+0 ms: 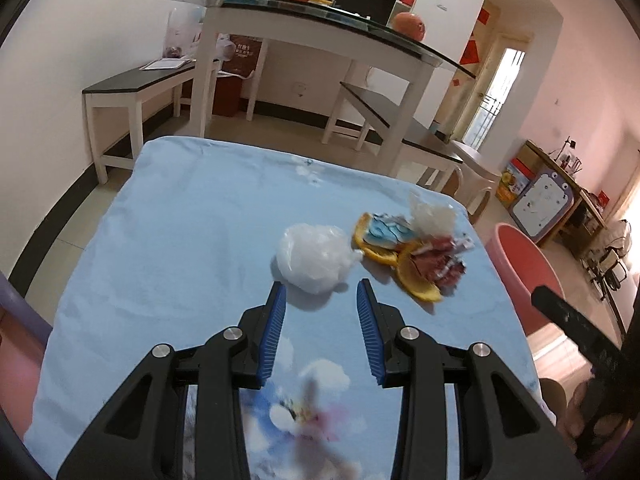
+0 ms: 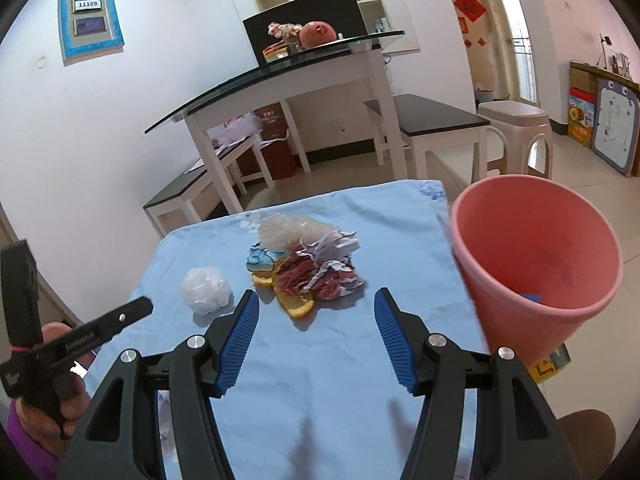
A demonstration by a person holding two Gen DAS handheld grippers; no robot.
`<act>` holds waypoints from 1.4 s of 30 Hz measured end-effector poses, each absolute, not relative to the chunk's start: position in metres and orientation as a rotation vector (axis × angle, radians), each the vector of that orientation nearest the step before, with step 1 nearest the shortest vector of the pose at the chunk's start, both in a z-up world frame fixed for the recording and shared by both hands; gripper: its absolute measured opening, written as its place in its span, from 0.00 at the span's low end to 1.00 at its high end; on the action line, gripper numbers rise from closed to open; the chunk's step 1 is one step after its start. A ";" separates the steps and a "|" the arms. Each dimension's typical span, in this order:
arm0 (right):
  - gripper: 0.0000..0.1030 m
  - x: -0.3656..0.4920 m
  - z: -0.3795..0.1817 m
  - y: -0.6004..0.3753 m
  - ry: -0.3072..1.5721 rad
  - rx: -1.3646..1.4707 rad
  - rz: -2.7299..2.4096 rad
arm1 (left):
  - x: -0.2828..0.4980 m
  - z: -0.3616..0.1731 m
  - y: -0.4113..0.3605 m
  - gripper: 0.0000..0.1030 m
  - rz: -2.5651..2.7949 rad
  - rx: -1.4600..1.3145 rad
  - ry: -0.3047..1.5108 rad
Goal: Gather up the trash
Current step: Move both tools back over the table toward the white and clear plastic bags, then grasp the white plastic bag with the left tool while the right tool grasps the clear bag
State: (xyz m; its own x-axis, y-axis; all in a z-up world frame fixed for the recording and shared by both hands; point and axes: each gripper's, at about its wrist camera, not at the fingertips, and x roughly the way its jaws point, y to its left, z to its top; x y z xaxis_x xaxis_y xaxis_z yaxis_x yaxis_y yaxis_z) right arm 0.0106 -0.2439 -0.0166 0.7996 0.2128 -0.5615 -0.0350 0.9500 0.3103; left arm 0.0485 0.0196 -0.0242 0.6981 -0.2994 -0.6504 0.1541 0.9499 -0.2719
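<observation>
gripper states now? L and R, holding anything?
Left gripper: open, empty, crumpled white plastic bag just ahead.
Right gripper: open, empty, facing the orange peel and wrapper pile.

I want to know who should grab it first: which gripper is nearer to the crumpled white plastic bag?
Left. The left gripper points straight at the white plastic bag, fingertips just short of it. The right gripper is aimed at the orange peel and wrappers pile, with the bag off to its left.
</observation>
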 end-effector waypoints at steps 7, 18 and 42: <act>0.58 0.028 -0.018 -0.237 0.624 0.276 0.172 | 0.080 -0.030 0.004 0.36 -0.246 -0.174 0.774; 0.59 0.079 -0.009 -0.202 0.586 0.135 0.240 | 0.112 -0.066 -0.003 0.24 -0.182 -0.158 0.864; 0.09 0.069 0.011 -0.208 0.590 0.256 0.322 | 0.043 -0.018 0.010 0.13 -0.209 -0.212 0.759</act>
State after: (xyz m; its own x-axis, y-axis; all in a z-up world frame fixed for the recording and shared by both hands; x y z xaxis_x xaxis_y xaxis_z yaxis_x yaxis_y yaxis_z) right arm 0.0693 -0.2082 0.0110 0.7835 0.3678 -0.5009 -0.2229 0.9188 0.3259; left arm 0.0430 0.0101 -0.0181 0.7072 -0.2622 -0.6565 0.1102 0.9582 -0.2640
